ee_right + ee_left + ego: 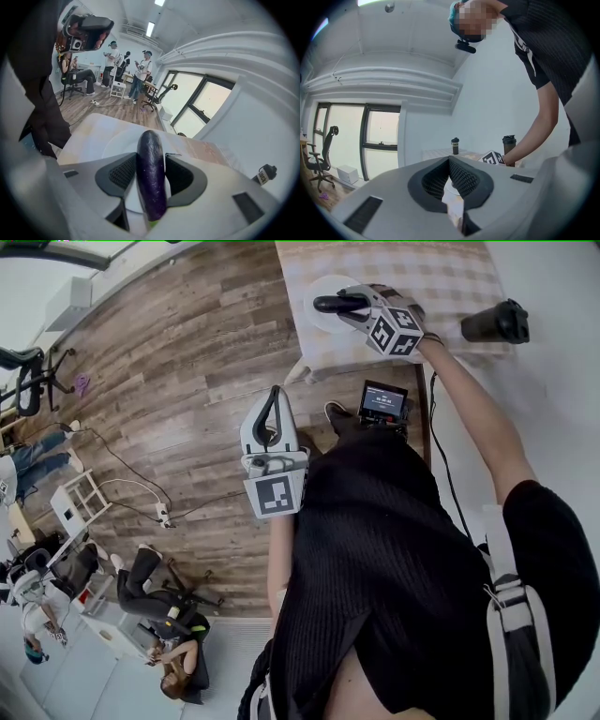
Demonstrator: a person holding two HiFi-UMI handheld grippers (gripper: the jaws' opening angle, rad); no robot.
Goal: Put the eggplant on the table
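The eggplant [151, 173] is glossy deep purple with faint pale specks and a sliver of green at its near end. The table [441, 277] wears a beige-and-cream checked cloth, and the plate [326, 285] on it is plain white. At the table's edge the bottle [495, 322] is black. The right gripper [354, 306] and left gripper [273, 395] are pale grey with black ribbed pads and black-and-white square markers. Beside the table, the floor [187, 381] shows grey-brown wood-grain planks. The person's sweater [375, 549] is black and finely ribbed.
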